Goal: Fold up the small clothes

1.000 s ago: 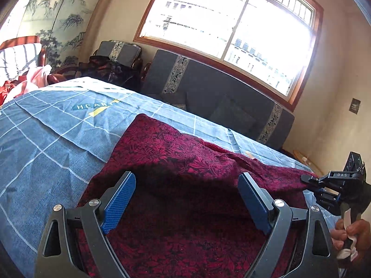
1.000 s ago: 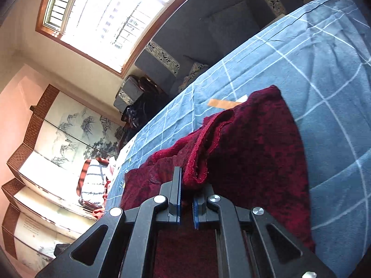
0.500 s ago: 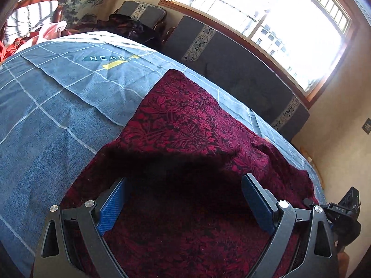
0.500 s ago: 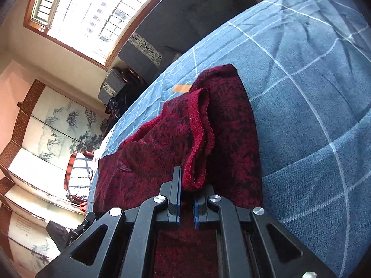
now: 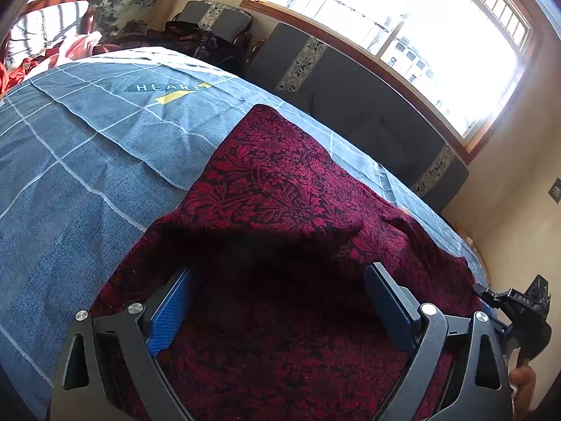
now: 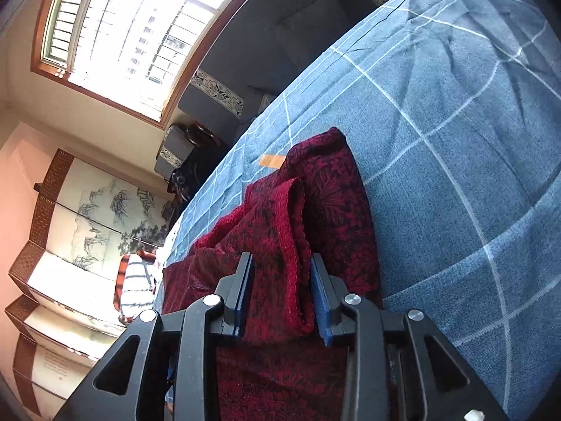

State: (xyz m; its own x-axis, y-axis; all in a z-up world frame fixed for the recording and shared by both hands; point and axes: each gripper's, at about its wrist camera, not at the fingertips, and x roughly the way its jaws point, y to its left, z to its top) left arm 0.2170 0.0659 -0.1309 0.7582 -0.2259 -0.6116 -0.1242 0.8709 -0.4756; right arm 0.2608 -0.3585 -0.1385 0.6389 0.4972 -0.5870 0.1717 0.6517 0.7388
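I count one dark red patterned garment (image 5: pixel 280 189) lying on one blue checked bedspread (image 5: pixel 70 161). I hold two grippers, my left gripper (image 5: pixel 277 301) and my right gripper (image 6: pixel 280 294), each with two blue-padded fingers (image 5: pixel 168 312), so four fingers altogether. Beyond the bed I see one large window (image 5: pixel 403 28), one long dark sofa (image 5: pixel 357 98), one painted folding screen (image 6: pixel 105 210) and one striped cushion (image 6: pixel 135 287).

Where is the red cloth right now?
In both views the red cloth lies on the blue checked bedspread, its folded edge between the right hand-held gripper.
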